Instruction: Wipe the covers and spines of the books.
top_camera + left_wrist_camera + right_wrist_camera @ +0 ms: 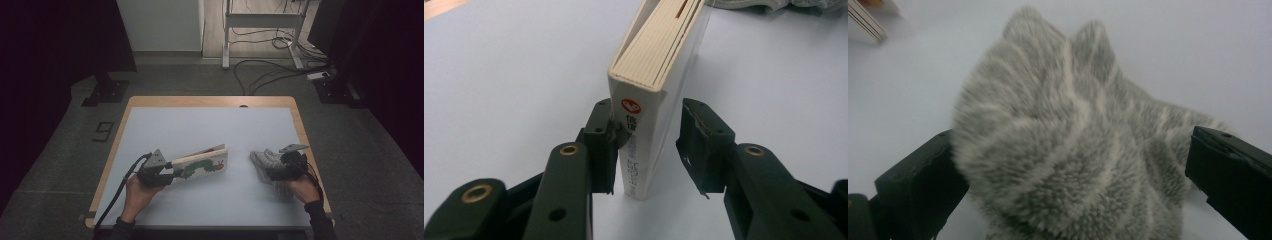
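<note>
A board book point(202, 164) with a green caterpillar on its cover stands on its long edge on the pale blue mat point(200, 125). My left gripper point(175, 173) is at the book's left end. In the left gripper view the book's spine point(644, 130) sits between the jaws of the left gripper point(646, 145), which is open: the left jaw touches the spine and the right jaw stands a little off it. A grey, fuzzy, striped knit piece point(265, 160) lies at the right. My right gripper point(1070, 145) is open wide around this knit piece point(1063, 140).
The mat covers a wooden table point(210, 101) whose edges show at the back and sides. Beyond it are a dark floor with cables point(265, 70), a white frame's legs point(227, 45) and black stand bases point(105, 92).
</note>
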Demonstrator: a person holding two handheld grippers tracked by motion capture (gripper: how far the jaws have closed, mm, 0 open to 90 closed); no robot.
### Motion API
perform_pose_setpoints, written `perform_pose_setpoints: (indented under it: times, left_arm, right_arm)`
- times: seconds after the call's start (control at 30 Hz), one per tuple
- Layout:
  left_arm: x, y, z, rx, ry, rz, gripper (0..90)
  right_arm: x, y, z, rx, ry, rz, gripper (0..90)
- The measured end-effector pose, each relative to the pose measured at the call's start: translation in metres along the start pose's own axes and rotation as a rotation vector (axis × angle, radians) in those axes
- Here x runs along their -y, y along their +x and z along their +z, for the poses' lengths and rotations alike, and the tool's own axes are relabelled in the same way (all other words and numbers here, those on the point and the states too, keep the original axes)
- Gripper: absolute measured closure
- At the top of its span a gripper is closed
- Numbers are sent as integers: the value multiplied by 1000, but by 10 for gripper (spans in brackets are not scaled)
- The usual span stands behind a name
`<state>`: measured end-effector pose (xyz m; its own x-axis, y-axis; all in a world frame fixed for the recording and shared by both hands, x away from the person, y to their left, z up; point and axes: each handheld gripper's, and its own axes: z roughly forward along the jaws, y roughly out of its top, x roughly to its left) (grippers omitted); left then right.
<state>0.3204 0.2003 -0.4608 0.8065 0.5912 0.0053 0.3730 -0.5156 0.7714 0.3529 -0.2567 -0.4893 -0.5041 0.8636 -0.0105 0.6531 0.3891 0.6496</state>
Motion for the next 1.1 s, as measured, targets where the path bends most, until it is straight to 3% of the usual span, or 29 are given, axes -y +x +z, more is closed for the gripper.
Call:
perform_pose_setpoints:
  times: [0.17,0.27,0.43,0.5,0.6,0.83,1.1]
  left_arm:
    - [0,-1,1,-2,-1,3,585]
    - [1,-1,1,-6,-1,5,582]
    - [1,-2,2,-7,-5,4,583]
    - [2,-1,2,-6,-7,2,584]
    - [3,-1,2,-5,-11,2,587]
    - [4,1,1,-6,-10,-5,599]
    - [4,2,-2,4,-22,-13,615]
  right_arm:
    - [9,-1,18,-21,48,6,1]
    - [13,-1,24,-24,59,12,52]
    - [16,-5,21,41,39,1,334]
    - [17,-7,19,47,31,4,458]
    - [19,-9,15,46,25,4,562]
    - [21,-10,5,8,-2,16,613]
    - [11,-9,-27,-12,-56,7,613]
